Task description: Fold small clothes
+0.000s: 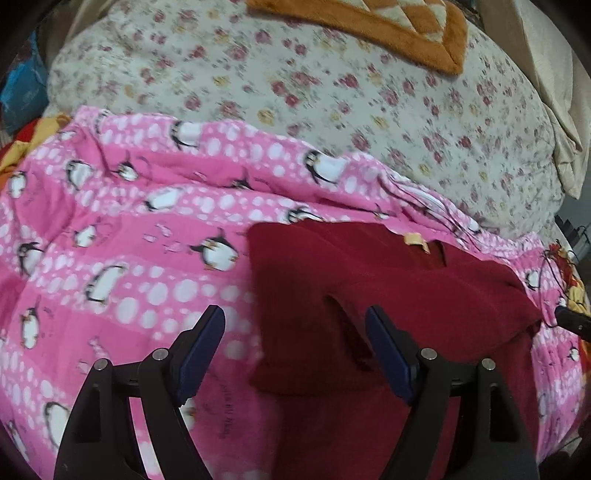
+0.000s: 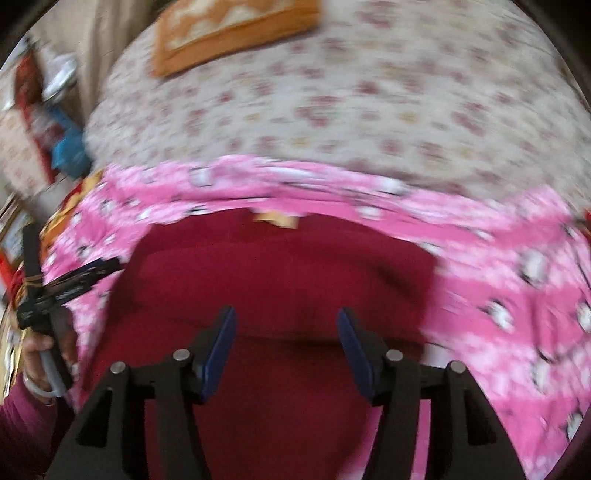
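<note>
A small dark red garment [image 1: 388, 288] lies partly folded on a pink penguin-print blanket [image 1: 129, 229], with a yellow neck label [image 1: 415, 240] at its far edge. My left gripper [image 1: 295, 325] is open and empty, hovering over the garment's left edge. In the right wrist view, which is blurred, the same garment [image 2: 288, 273] fills the middle with its label [image 2: 275, 219] at the far edge. My right gripper [image 2: 286, 323] is open and empty just above the garment's near part. The left gripper's body [image 2: 55, 291] shows at the left, held by a hand.
The pink blanket [image 2: 509, 280] lies over a floral bedsheet [image 1: 332, 92] that stretches behind it. An orange quilted mat [image 1: 388, 26] lies at the far side of the bed and also shows in the right wrist view [image 2: 229, 33]. Cluttered items [image 2: 44, 110] stand beside the bed at the left.
</note>
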